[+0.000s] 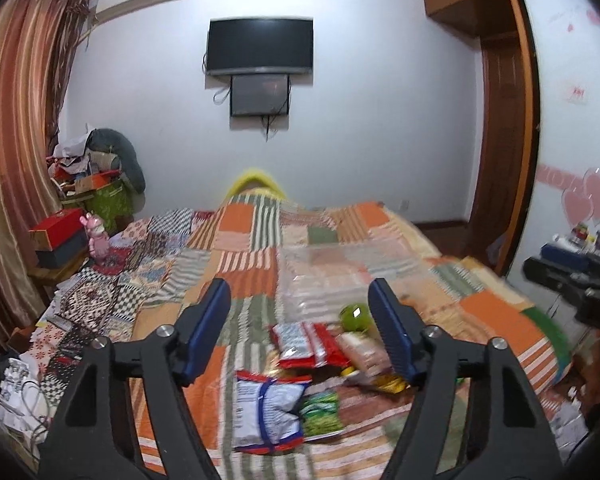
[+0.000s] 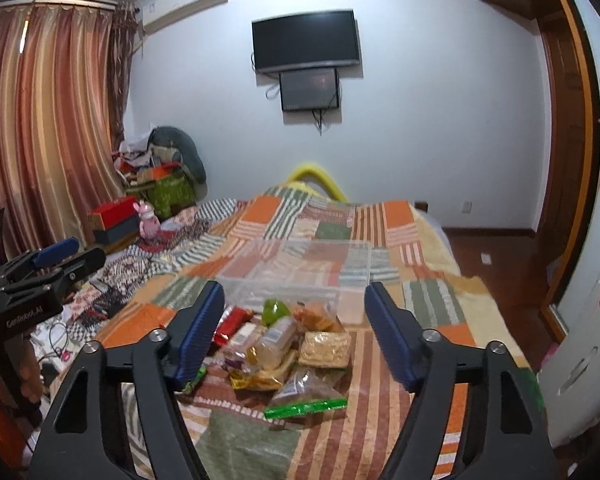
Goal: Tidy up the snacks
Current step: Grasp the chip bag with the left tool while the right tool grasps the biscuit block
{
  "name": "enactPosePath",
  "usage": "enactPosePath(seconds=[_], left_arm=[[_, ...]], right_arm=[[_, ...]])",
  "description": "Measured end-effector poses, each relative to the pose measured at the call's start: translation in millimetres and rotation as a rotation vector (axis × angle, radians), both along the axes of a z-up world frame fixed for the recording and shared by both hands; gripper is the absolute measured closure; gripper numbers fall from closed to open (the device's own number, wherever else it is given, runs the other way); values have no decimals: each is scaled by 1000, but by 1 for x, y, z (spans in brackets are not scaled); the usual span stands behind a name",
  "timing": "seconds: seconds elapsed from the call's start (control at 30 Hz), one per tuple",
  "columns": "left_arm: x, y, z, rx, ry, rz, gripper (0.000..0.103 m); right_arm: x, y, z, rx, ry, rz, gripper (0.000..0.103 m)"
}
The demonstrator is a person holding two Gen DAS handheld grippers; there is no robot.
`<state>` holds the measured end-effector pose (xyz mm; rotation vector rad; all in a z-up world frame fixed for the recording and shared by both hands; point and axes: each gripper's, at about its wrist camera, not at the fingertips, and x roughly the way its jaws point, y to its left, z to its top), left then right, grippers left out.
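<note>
A pile of snack packets (image 2: 284,348) lies on the patchwork bedspread (image 2: 380,380), also in the left wrist view (image 1: 312,360). A white and blue bag (image 1: 266,412) lies nearest, with a red packet (image 1: 300,344) and a green round thing (image 1: 354,316) behind. A clear plastic box (image 2: 300,276) stands just beyond the pile, blurred in the left wrist view (image 1: 332,280). My left gripper (image 1: 300,336) is open and empty above the pile. My right gripper (image 2: 294,332) is open and empty above it too. Each gripper shows at the other view's edge.
Loose papers and cables (image 2: 84,312) cover the bed's left side. Stacked boxes (image 2: 116,220) and a pink toy (image 2: 150,220) stand by the curtain. A wardrobe (image 1: 500,120) and wooden floor (image 2: 492,256) lie to the right. A television (image 2: 306,40) hangs on the far wall.
</note>
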<state>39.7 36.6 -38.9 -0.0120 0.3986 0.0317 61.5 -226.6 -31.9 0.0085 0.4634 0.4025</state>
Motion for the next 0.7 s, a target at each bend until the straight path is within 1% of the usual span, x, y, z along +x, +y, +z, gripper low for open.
enactPosePath(seconds=[0.1,0.27,0.33,0.47,0.53,0.6,0.7], left_arm=[[17,14,-16,4,67,-1,39],[39,34,-49,3,182,-5,39],[48,44,-66,-20,246,-10,39],[61,60,-98,-82,347,-21,39],[65,63,-112,-97,386,-24,37],[68,64,-125,-99,413,-24,28],[70,63,-140,-96,444,-24,19]], right_arm=[[11,-2,-10,-9,49,2,42],[29,-4,-28,-25,129,0,43],[35,-5,-37,-32,164,-1,43],[48,-4,-50,-36,222,4,43],[54,-3,-55,-37,243,6,43],[61,-3,-60,-45,265,5,42],[67,1,-66,-51,290,14,37]])
